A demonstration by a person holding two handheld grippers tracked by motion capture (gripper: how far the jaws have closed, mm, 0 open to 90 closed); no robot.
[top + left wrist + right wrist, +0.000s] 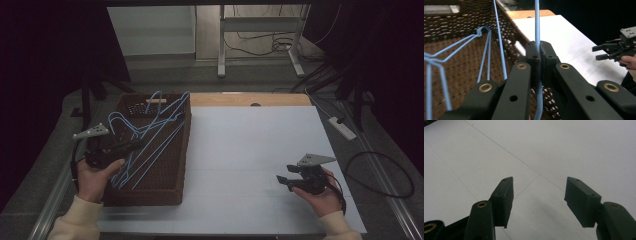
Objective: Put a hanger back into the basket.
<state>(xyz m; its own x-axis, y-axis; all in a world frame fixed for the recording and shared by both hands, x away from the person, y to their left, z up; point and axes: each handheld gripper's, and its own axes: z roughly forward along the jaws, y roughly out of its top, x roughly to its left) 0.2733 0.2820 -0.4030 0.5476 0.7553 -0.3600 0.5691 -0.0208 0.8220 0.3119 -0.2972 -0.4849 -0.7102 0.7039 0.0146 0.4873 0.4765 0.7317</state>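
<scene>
A brown woven basket [165,196] stands on the left of the white table [250,150] and holds several light-blue wire hangers [152,132]. My left gripper [139,144] reaches over the basket's left side, shut on one hanger's wire. In the left gripper view the jaws [538,51] meet on that blue hanger wire [537,22], which runs straight up between them; other hangers [484,37] lie on the basket floor [461,62]. My right gripper [281,180] rests in a hand at the table's right front, open. Its jaws [539,195] stand apart over bare white table [549,150].
A wooden strip [250,99] runs along the table's far edge. A white power strip [342,128] and black cables [380,172] lie on the floor to the right. A metal table frame [222,45] stands behind. The left gripper view shows the right gripper [602,51] far off.
</scene>
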